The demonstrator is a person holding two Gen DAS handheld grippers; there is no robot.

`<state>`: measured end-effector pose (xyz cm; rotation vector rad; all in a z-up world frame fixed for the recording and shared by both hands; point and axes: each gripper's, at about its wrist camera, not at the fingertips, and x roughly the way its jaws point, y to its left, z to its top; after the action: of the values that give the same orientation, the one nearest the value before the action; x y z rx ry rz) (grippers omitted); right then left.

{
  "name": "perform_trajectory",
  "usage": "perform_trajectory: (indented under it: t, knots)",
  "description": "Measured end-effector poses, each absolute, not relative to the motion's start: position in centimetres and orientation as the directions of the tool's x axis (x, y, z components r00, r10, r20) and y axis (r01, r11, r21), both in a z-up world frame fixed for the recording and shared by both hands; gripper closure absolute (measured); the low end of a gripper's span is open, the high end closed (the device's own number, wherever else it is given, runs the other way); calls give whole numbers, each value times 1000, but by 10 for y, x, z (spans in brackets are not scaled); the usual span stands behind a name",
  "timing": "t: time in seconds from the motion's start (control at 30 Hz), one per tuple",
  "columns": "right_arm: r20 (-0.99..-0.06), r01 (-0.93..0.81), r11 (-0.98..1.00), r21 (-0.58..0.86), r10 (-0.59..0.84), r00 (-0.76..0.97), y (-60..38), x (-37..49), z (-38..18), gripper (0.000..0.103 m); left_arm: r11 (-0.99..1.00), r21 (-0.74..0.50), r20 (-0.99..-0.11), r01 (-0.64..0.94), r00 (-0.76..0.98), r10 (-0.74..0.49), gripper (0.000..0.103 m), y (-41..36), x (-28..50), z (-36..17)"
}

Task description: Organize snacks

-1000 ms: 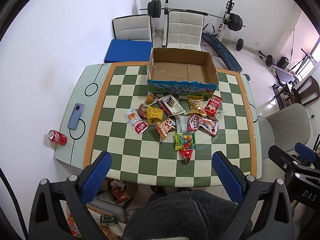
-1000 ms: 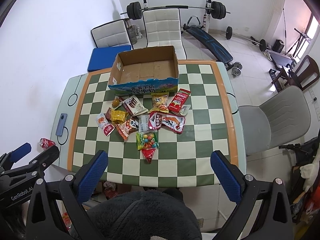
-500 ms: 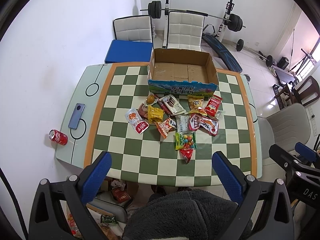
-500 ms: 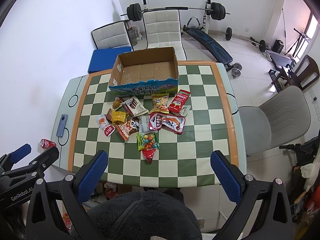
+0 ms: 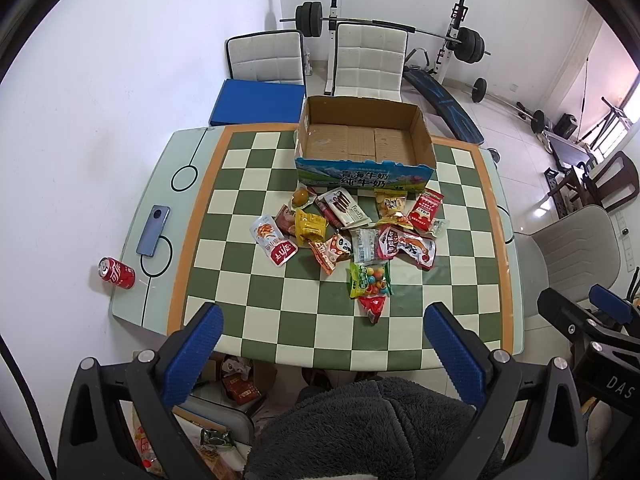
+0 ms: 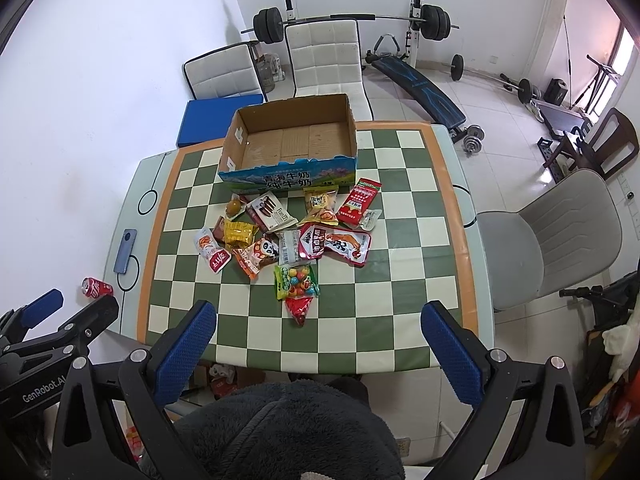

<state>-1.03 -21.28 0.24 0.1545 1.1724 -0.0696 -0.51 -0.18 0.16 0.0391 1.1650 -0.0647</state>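
Observation:
Several snack packets lie in a loose heap at the middle of the green-and-cream checkered table; the heap also shows in the right wrist view. An open, empty cardboard box stands behind them at the far edge, also in the right wrist view. My left gripper is open and empty, held high above the near table edge. My right gripper is open and empty, at the same height to the right of the left one.
A red soda can and a blue phone lie on the table's left margin. White chairs stand behind the table, a grey chair to its right. Gym equipment fills the back. My dark fuzzy hat is below.
Both grippers have drifted very slightly; nothing on the table has moved and both stay open.

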Motion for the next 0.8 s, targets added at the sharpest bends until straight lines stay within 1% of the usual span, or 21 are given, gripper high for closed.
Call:
perform_trajectory:
  t: [0.53, 0.73, 0.8]
  knots:
    - [-920, 134, 987, 93, 34, 390, -213, -11, 2, 0, 997, -10, -921, 78, 388, -40, 0, -4, -7, 1]
    - [-926, 150, 978, 144, 79, 370, -219, 0, -12, 0, 995, -54, -934, 88, 349, -81, 0, -10, 4, -24]
    - [-927, 170, 972, 161, 90, 365, -228, 6, -26, 0, 997, -48, -942, 60, 330, -65, 0, -7, 19, -42]
